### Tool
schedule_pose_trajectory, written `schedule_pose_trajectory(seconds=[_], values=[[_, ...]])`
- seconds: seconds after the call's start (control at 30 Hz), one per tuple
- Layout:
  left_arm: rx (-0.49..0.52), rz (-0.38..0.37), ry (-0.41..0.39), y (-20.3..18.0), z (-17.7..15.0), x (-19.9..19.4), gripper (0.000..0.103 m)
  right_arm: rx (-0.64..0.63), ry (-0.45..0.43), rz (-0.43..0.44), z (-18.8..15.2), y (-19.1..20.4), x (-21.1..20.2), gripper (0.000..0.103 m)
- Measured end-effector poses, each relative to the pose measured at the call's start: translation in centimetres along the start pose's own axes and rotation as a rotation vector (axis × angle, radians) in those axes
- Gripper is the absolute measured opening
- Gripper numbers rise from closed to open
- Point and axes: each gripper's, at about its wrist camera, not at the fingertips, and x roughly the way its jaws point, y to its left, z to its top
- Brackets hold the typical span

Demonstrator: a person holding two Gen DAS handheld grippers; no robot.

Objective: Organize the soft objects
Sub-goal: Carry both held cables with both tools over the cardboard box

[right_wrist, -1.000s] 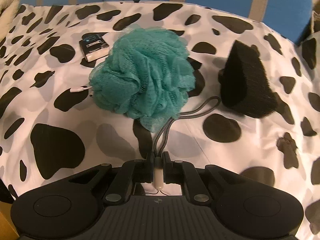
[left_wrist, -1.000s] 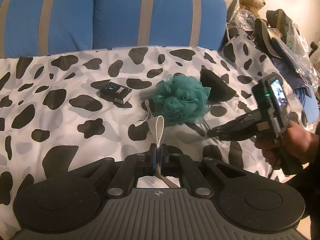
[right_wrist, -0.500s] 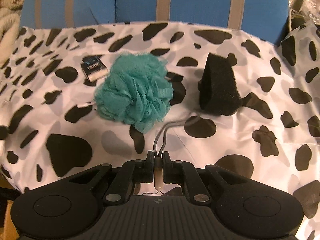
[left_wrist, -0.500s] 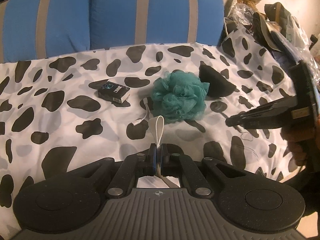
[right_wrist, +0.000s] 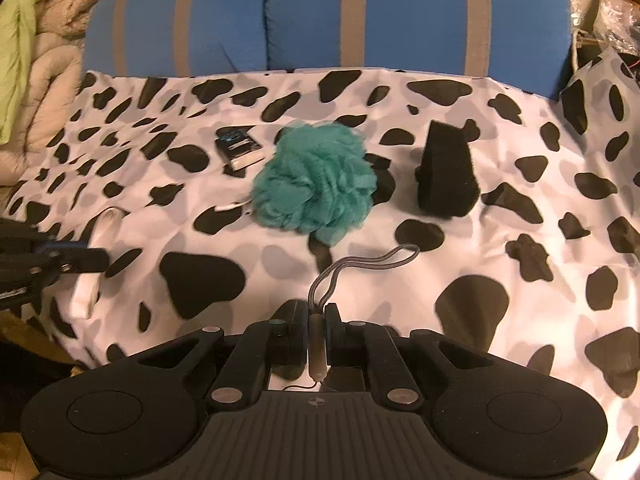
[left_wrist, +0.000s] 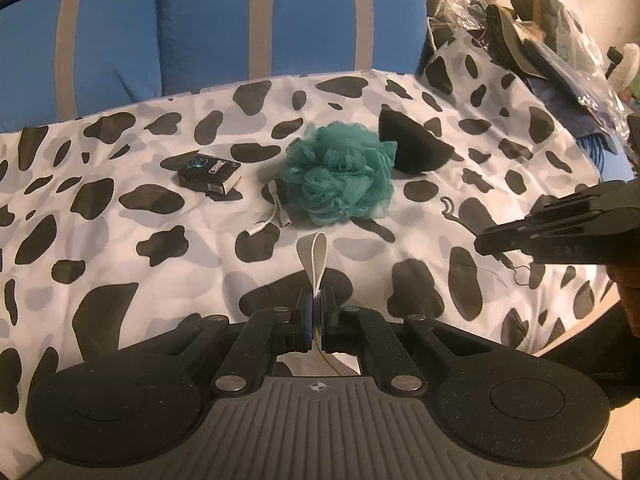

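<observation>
Left wrist view: left gripper jaws pinch a white strap; right gripper jaws clamp a grey cord.

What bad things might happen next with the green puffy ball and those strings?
The right gripper pinches only a thin grey cord loop; it might slip from the jaws. If that cord belongs to the teal bath puff, which I cannot tell, pulling could drag it into the black sponge. The left gripper holds a white strap that may snag.
</observation>
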Motion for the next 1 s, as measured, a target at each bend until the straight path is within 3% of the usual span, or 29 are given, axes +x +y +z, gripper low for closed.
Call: schedule_pose_trajectory(seconds=[1.0], values=[[0.003,-0.013,0.134,-3.0,-6.1,-3.3,0.004,-0.287,0.07,0.227,-7.1,7.7,-5.3,0.01]])
